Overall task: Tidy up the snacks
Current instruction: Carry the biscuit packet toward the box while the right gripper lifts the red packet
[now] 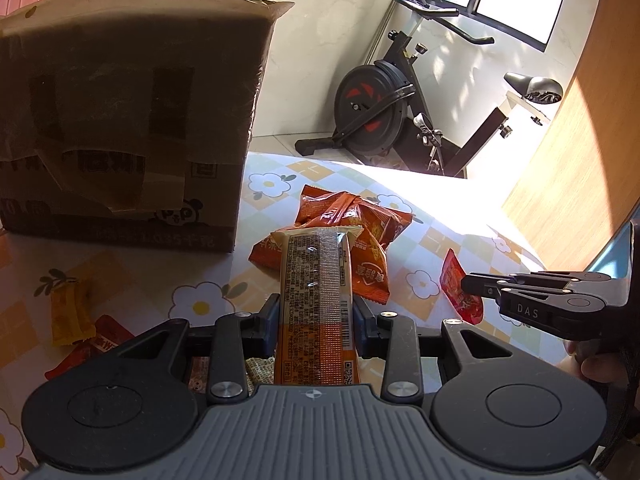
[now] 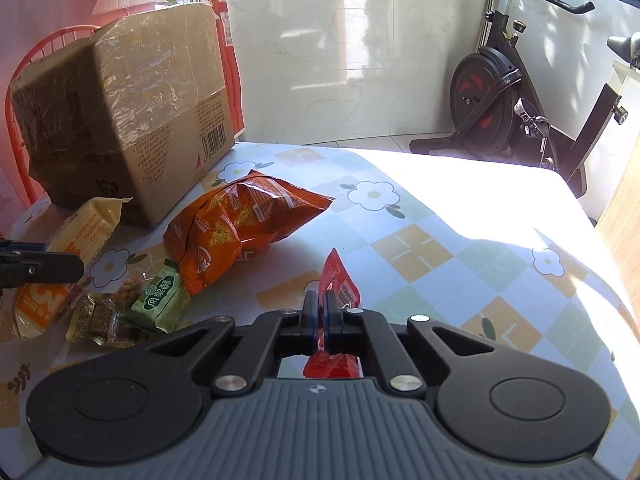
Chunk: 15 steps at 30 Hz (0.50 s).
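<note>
The right gripper is clenched on a small red sachet, whose tip sticks up past the jaws while its lower end hangs beneath them. The left gripper is clamped on a long cream-and-orange bar, which juts forward between its fingers.

So both hands are loaded, and the step in hand looks like carrying these two picks to wherever the snacks are being gathered. The likeliest spot is the box, a taped cardboard carton standing on the bench. Its top is not visible from either view, so I cannot tell whether it is open. The next move, as I judge it, calls for lifting each snack high enough to clear the box's tall wall, then letting go over it.

Just beside the box, on its window side, lies an orange chip bag, squarely between the right gripper and the box; the sachet must pass above it. Nearer than the box, by its front corner, sits a green pack among a few brownish packets. In the left view a yellow candy lies in front of the box. An exercise bike stands on the floor well beyond the box, out of the way.
</note>
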{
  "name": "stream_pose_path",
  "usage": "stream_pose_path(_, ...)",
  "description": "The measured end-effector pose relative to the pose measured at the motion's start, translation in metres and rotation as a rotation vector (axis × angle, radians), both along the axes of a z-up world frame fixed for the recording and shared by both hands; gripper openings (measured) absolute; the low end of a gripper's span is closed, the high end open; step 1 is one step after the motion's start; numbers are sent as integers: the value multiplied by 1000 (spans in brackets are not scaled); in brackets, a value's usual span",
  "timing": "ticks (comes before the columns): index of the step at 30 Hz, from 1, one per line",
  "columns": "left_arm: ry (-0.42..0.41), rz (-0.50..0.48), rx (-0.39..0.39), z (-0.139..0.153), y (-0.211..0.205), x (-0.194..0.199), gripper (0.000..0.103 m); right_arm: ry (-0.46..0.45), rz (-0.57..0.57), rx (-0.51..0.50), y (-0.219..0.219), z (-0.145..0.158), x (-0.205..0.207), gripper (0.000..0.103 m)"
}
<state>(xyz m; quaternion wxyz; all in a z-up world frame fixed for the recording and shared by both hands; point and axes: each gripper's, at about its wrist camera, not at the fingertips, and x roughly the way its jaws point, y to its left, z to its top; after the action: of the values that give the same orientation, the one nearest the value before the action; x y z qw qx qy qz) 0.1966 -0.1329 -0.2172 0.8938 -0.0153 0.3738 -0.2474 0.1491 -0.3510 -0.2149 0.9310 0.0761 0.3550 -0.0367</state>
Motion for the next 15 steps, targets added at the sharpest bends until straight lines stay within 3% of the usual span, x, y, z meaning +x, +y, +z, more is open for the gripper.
stream_pose_path(7,10,-4,-6,-2,-3,2,38,-2,-77,21,-21,1,-13,1)
stream_pose_path(15,9,-20,-2,-2,-7,2,38,18,-82,34,-24,-3,-12,4)
